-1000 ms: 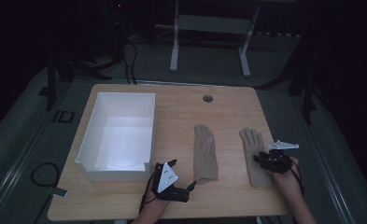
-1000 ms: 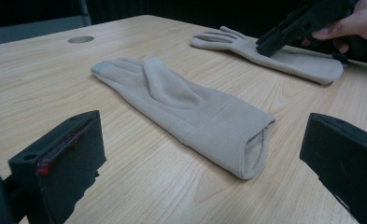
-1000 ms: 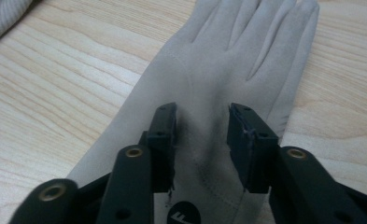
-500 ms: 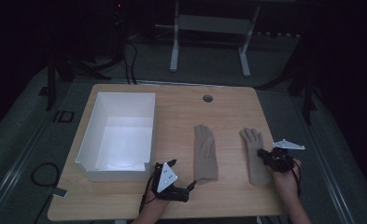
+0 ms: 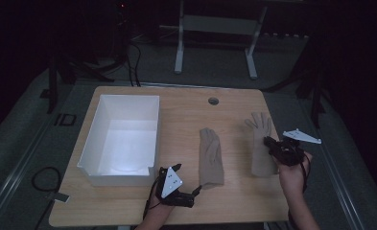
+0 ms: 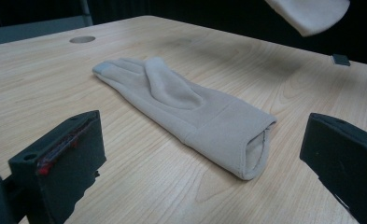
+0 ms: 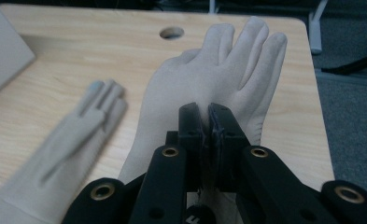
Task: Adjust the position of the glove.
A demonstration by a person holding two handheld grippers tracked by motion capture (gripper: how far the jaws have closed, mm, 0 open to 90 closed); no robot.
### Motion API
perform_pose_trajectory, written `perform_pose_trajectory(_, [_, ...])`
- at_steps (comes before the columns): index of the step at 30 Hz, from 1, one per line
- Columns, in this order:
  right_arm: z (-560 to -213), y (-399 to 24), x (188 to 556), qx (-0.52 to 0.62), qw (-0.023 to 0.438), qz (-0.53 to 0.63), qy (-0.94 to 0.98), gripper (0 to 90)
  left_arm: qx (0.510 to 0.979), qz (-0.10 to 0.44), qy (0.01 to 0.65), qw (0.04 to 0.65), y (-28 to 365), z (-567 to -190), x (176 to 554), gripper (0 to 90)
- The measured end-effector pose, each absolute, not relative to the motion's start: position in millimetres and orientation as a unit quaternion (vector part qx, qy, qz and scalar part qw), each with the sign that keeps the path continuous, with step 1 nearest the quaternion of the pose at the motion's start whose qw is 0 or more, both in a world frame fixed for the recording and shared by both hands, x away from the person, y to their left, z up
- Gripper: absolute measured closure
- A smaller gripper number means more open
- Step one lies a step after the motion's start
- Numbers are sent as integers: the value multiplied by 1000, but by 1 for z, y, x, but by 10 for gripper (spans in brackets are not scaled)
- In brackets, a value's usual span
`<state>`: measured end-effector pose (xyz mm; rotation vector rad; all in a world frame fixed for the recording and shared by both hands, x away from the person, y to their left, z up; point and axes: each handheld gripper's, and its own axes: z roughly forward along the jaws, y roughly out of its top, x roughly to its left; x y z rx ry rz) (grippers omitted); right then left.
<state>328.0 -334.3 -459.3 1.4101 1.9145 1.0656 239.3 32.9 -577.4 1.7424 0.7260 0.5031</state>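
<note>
Close by the table's near edge, the left gripper (image 5: 185,178) rests with its jaws spread wide, nothing between them, facing the cuff of the flat glove (image 5: 210,157) lying mid-table. Toward the right edge, the right gripper (image 5: 271,143) has its jaws pinched tight on the second glove (image 7: 204,88), its fabric caught between them and lifted off the wood. Farther left sits the white bin (image 5: 95,143), and near the far edge a cable hole (image 5: 213,101).
</note>
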Motion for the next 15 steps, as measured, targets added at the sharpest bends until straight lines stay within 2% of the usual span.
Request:
perform_pose_trajectory(8, [-441, -302, 325, 507, 264, 416, 707, 841, 740, 214, 306, 560, 33, -577, 239, 3])
perform_pose_trajectory(15, [-438, -266, 324, 493, 249, 429, 715, 841, 741, 215, 304, 559, 32, -577, 239, 3])
